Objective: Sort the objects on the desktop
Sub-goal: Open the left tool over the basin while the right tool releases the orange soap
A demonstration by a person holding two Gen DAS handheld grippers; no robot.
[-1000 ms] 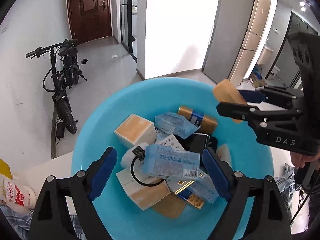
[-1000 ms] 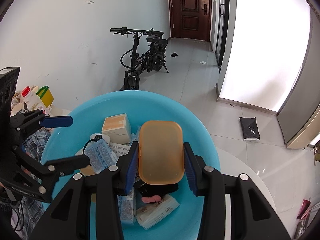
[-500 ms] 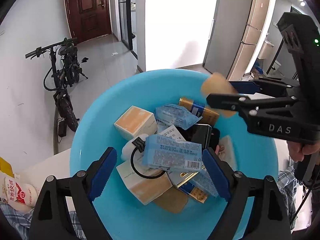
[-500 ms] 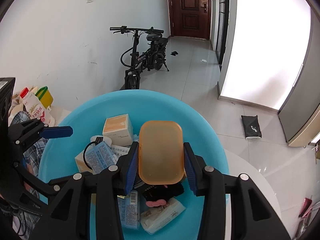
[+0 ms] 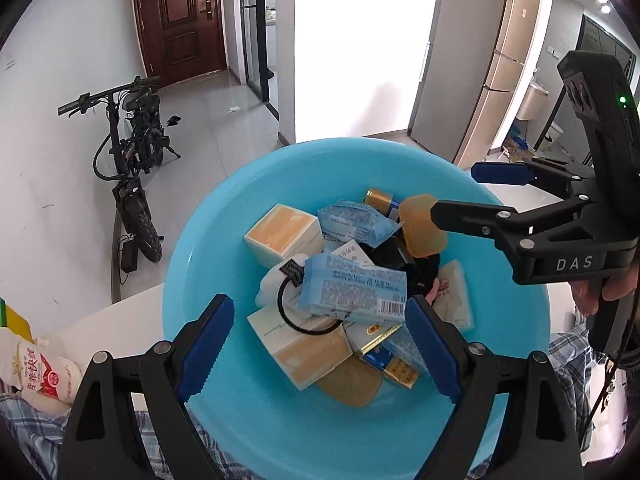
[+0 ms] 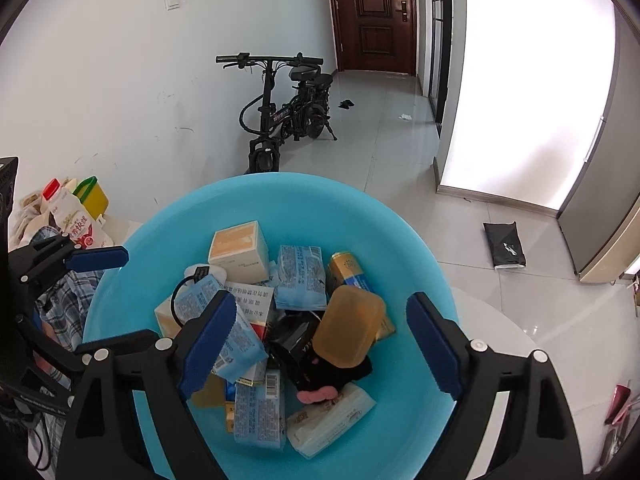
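Observation:
A light-blue basin (image 6: 400, 232) holds a pile of small things: a beige box (image 6: 238, 250), blue packets (image 6: 300, 280), a gold can (image 6: 348, 272) and a tissue pack (image 6: 332, 420). An orange translucent case (image 6: 348, 326) lies tilted on top of the pile. My right gripper (image 6: 322, 332) hovers over it with its jaws opening, and neither pad touches the case. In the left wrist view the case (image 5: 422, 228) sits just below the right gripper (image 5: 476, 192). My left gripper (image 5: 320, 344) stands open above the basin's (image 5: 192, 248) near side, empty, over a blue packet (image 5: 352, 288).
A bicycle (image 6: 280, 120) leans on the wall beyond the basin. A milk bottle (image 6: 76, 224), a yellow container (image 6: 94, 200) and a checked cloth (image 6: 60, 312) lie to the left. The white table's edge (image 6: 492, 320) shows on the right, with a black bag (image 6: 504, 244) on the floor.
The right jaws, which gripped the orange case upright, have spread wide. The case has dropped and tipped onto the pile in the basin. The left gripper has barely moved.

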